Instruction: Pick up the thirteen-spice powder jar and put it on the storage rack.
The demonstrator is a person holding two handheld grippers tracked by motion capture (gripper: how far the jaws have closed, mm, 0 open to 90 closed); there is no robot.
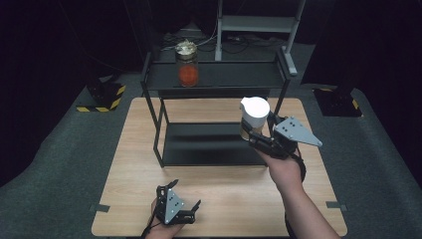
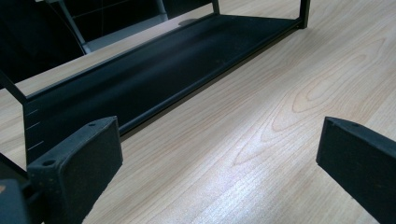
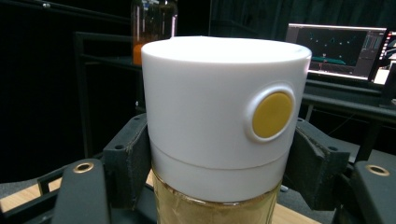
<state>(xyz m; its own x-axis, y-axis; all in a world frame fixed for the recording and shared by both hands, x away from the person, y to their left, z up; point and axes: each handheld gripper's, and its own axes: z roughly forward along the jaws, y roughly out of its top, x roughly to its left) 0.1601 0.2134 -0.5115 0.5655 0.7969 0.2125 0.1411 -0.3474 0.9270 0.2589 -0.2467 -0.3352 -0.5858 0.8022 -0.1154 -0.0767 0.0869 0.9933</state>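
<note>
Right gripper [image 1: 257, 133]: clamped on the white-capped jar [image 1: 254, 116], right of centre in the high view; in the right gripper view the two black jaws press the jar's sides just under the cap, so the jar stands upright between them.
White-capped jar: off the table, held above its right half, just in front of the rack's right legs; a tan filling shows below the cap [image 3: 223, 116], and a yellow round button [image 3: 272, 114] faces the camera.
Why held so: a low, upright grip keeps the wide cap free, which suits standing the jar on a shelf, likely the upper one.
Left gripper [image 1: 180, 205]: at the lower left of the high view, resting low over the table edge; in the left gripper view its jaws stand wide apart with bare wood between them, holding nothing.
Why parked: probably kept back to leave the other hand room.
Black rack [image 1: 214, 74]: centre of the high view, two shelves; the lower shelf [image 1: 209, 144] lies bare.
Orange-filled jar [image 1: 187, 62]: on the upper shelf, left part, well apart from the held jar.
In the way: the rack's right post [image 1: 282, 92] and the upper shelf's front lip stand between the held jar and that shelf.
Table [image 1: 149, 194]: light wood.
Monitor [image 3: 338, 49]: lit, upper right of the right gripper view.
</note>
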